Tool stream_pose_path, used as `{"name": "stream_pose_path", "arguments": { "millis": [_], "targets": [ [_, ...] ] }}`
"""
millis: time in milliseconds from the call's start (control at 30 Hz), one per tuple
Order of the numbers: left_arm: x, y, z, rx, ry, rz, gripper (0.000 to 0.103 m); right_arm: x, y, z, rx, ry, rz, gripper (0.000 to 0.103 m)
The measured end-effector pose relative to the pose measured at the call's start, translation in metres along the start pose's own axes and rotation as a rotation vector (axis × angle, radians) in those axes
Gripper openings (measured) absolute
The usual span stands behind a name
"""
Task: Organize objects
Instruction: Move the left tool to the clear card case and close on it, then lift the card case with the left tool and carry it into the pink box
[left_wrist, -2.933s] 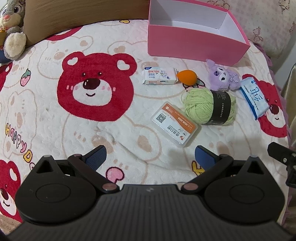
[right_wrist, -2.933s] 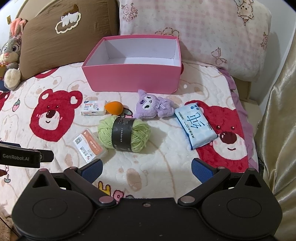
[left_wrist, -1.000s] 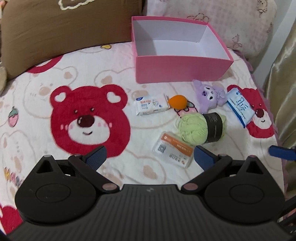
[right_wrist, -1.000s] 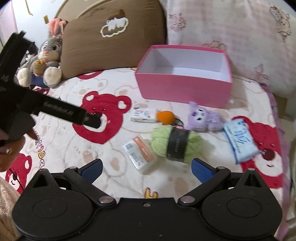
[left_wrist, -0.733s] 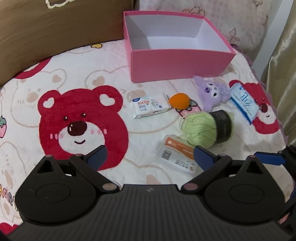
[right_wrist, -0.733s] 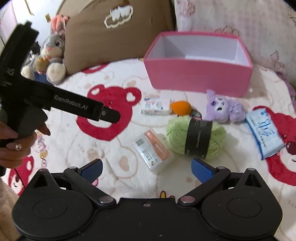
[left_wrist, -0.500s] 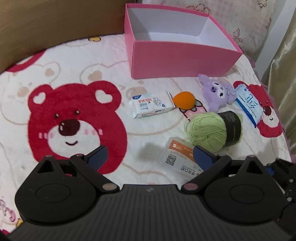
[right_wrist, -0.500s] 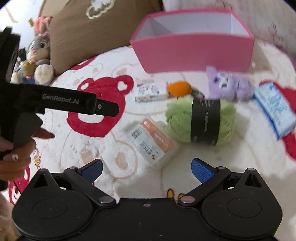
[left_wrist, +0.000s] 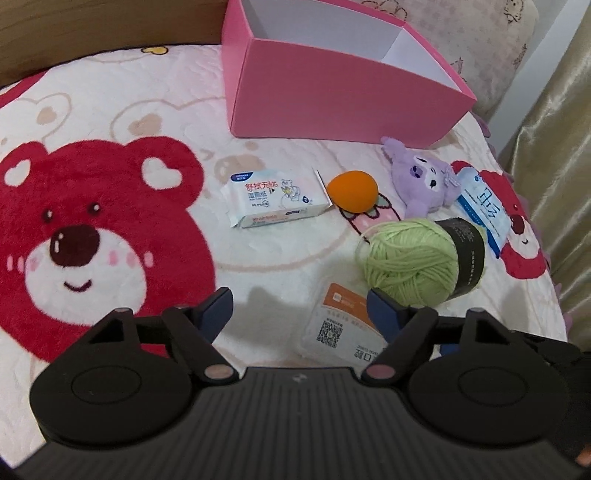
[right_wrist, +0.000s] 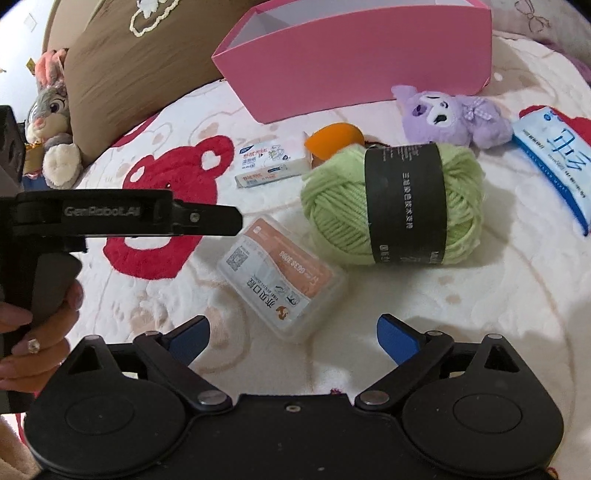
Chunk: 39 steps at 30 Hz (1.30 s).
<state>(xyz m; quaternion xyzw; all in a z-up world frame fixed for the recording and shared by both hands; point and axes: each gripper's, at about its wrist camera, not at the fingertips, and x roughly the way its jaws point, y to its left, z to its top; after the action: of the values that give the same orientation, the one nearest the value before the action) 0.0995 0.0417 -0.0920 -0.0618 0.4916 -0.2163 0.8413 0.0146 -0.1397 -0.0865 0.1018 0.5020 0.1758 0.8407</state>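
An empty pink box (left_wrist: 332, 99) stands at the back of the bear blanket. In front of it lie a white wipes pack (left_wrist: 275, 197), an orange sponge (left_wrist: 352, 187), a purple plush (left_wrist: 421, 181), a blue tissue pack (left_wrist: 484, 208), a green yarn ball (left_wrist: 421, 258) and a clear orange-labelled case (left_wrist: 341, 326). My left gripper (left_wrist: 299, 312) is open and empty, its right finger over the case. My right gripper (right_wrist: 291, 336) is open and empty, just short of the case (right_wrist: 280, 271), with the yarn (right_wrist: 393, 205) beyond.
The left gripper's body and the hand holding it (right_wrist: 44, 251) fill the left of the right wrist view. A brown pillow (right_wrist: 140, 62) and a grey rabbit toy (right_wrist: 51, 122) are at the back left. A curtain (left_wrist: 554, 147) hangs on the right.
Both grippers have moved forward and down toward the objects. The case and yarn now lie much closer to both. Both stay open and empty.
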Motion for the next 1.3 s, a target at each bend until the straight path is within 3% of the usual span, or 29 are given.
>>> {"name": "stream_pose_path", "arguments": {
  "millis": [200, 300, 333, 400, 467, 533, 700, 900, 1067, 1300],
  "targets": [
    [0.016, 0.000, -0.002, 0.001, 0.017, -0.021, 0.077, 0.009, 0.003, 0.002, -0.035, -0.007, -0.014, 0.097],
    [0.025, 0.001, -0.005, -0.014, 0.041, -0.047, 0.062, 0.018, 0.004, 0.002, -0.034, 0.013, -0.019, 0.091],
    [0.028, 0.003, -0.006, -0.035, 0.049, -0.064, 0.062, 0.020, 0.005, 0.002, -0.031, 0.017, -0.020, 0.087],
    [0.030, 0.007, -0.007, -0.092, 0.059, -0.123, 0.049, 0.024, 0.006, 0.002, -0.034, 0.023, -0.016, 0.078],
    [0.031, 0.009, -0.009, -0.132, 0.073, -0.148, 0.047, 0.028, 0.008, 0.003, -0.038, 0.025, -0.027, 0.067],
    [0.030, 0.008, -0.011, -0.151, 0.076, -0.143, 0.047, 0.029, 0.009, 0.003, -0.046, 0.024, -0.048, 0.063],
    [0.027, 0.014, -0.024, -0.285, 0.122, -0.163, 0.047, 0.025, 0.018, 0.000, -0.143, 0.009, -0.104, 0.066],
    [0.032, 0.013, -0.028, -0.363, 0.115, -0.141, 0.053, 0.035, 0.017, 0.000, -0.187, 0.004, -0.096, 0.080],
    [0.028, 0.008, -0.031, -0.368, 0.087, -0.121, 0.053, 0.039, 0.010, 0.002, -0.172, -0.018, -0.058, 0.083],
    [0.007, -0.002, -0.034, -0.332, 0.074, -0.100, 0.053, 0.025, 0.022, -0.002, -0.215, -0.053, -0.077, 0.079]
  ]
}}
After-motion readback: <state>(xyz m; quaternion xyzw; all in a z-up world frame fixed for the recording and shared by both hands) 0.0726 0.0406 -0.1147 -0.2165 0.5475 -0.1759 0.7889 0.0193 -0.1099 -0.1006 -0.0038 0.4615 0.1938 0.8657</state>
